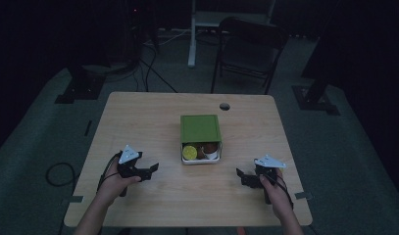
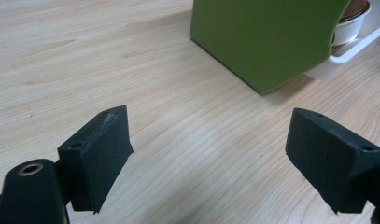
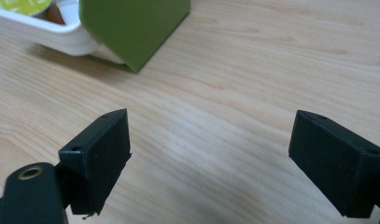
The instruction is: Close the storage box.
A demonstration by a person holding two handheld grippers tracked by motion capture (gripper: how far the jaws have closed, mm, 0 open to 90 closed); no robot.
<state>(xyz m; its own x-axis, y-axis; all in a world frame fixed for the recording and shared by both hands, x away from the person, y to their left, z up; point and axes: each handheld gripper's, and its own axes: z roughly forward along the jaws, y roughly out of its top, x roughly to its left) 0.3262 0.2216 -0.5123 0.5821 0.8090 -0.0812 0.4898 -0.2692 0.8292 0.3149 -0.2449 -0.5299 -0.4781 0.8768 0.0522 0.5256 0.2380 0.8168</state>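
A white tray with a green lid slid partly back sits at the middle of the table; a yellow-topped cup and a brown-topped cup show in its open near end. The left tongs at 8 o'clock and the right tongs at 4 o'clock both stand wide open and empty. Nothing has been grasped; judging by this, the work on the tray is barely begun.

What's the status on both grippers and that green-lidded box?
Left gripper and right gripper open, holding nothing, flanking the box. Green lid slid partway back on white box, cups showing at the near end. Bare table between fingers and box.
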